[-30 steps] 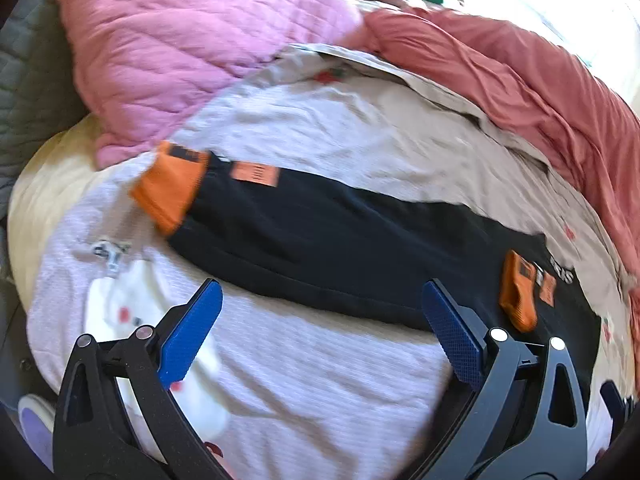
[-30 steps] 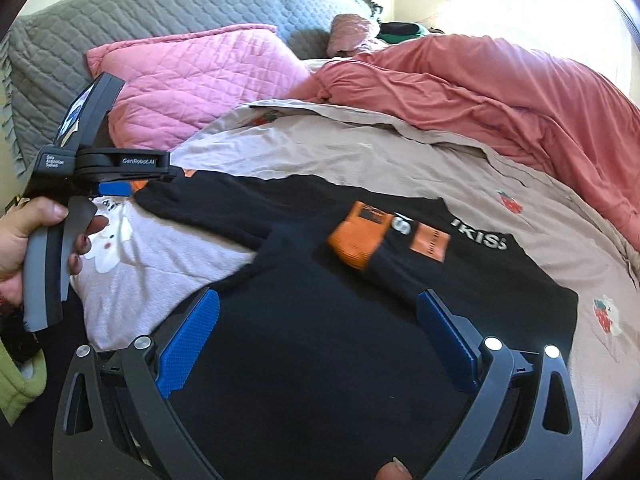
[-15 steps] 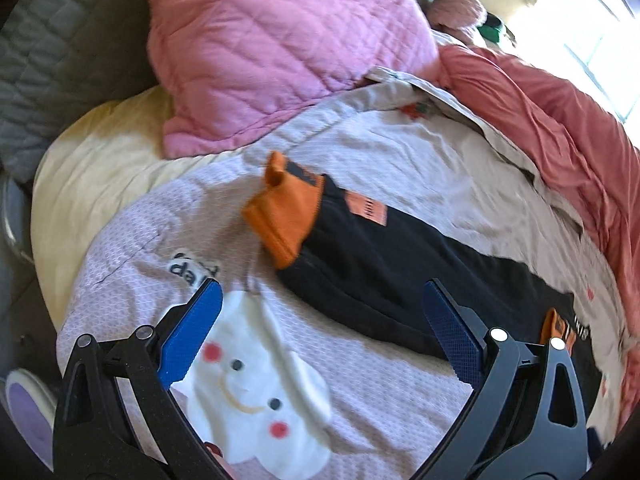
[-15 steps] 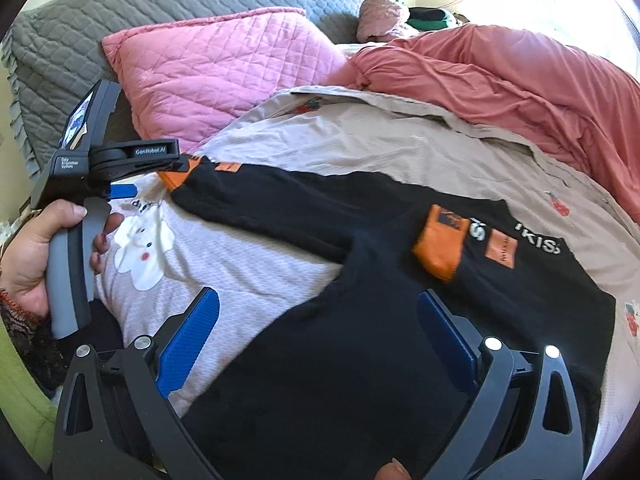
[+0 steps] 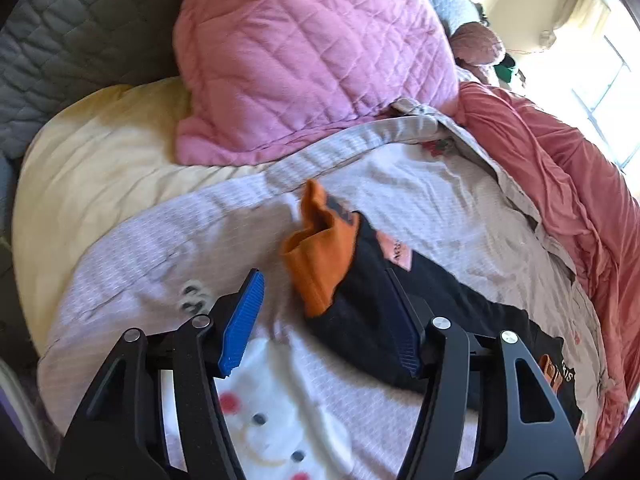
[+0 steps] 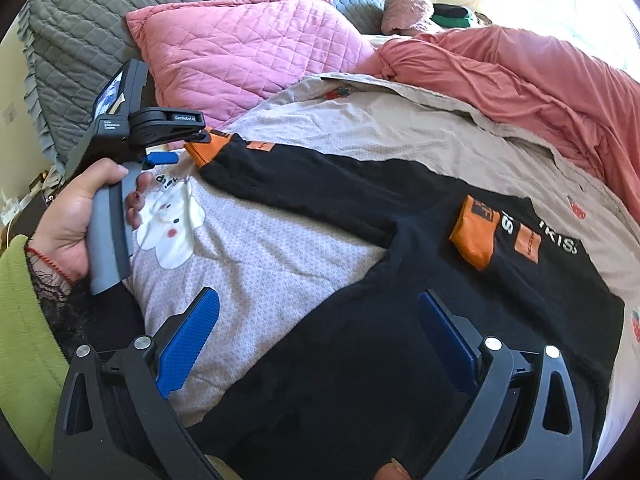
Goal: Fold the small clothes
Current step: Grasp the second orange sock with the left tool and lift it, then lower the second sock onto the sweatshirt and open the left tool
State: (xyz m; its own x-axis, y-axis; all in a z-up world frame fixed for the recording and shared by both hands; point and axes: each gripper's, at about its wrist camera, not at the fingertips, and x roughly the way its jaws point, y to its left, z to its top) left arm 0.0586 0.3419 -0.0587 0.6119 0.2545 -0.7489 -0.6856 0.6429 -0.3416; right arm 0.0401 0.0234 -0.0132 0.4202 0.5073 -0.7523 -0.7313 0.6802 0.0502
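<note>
A small black sweatshirt (image 6: 400,320) with orange cuffs lies spread on the bed. One sleeve stretches to the left; its orange cuff (image 5: 320,256) lies between the blue pads of my left gripper (image 5: 324,320), whose jaws are partly closed around it without clamping. In the right wrist view the left gripper (image 6: 176,148) sits at that cuff (image 6: 208,146). The other sleeve is folded onto the chest, with its cuff (image 6: 476,232) by the white lettering. My right gripper (image 6: 316,344) is open above the shirt's lower body.
A light grey blanket (image 6: 260,248) with a white bear print covers the bed under the shirt. A pink quilted pillow (image 5: 312,48) and grey headboard (image 6: 120,20) are behind. A salmon duvet (image 6: 520,80) is bunched on the right. A cream pillow (image 5: 100,160) lies left.
My left gripper has moved left along the sleeve to the orange cuff and its jaws have narrowed around it. The right gripper has shifted slightly, staying open over the shirt body.
</note>
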